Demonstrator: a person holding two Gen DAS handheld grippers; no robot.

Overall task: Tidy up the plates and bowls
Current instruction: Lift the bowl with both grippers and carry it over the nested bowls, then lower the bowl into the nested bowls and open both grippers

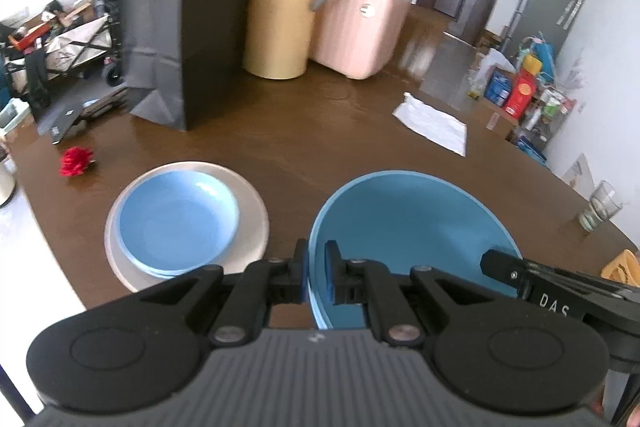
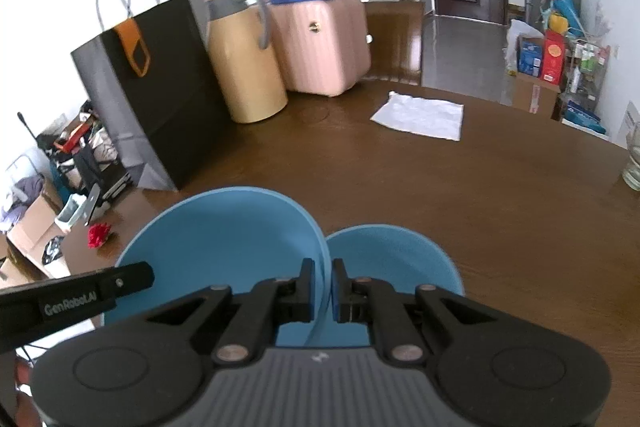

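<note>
A large blue bowl [image 1: 412, 219] is held by its rim from both sides. My left gripper [image 1: 316, 259] is shut on its left rim, and my right gripper [image 1: 492, 261] pinches the right rim. In the right wrist view the right gripper [image 2: 320, 279] is shut on the rim of that large bowl [image 2: 224, 247], with the left gripper [image 2: 144, 275] at its far side. A smaller blue bowl [image 2: 392, 259] sits just right of it on the table. Left of the large bowl, a light blue plate [image 1: 176, 223] lies on a white plate [image 1: 252, 211].
On the brown table [image 1: 320, 131] stand a black paper bag [image 1: 184, 27], a beige jug [image 1: 280, 11] and a pink case [image 1: 360, 27] at the back. A white cloth [image 1: 432, 125], a red flower [image 1: 76, 161] and a glass [image 1: 600, 205] lie around.
</note>
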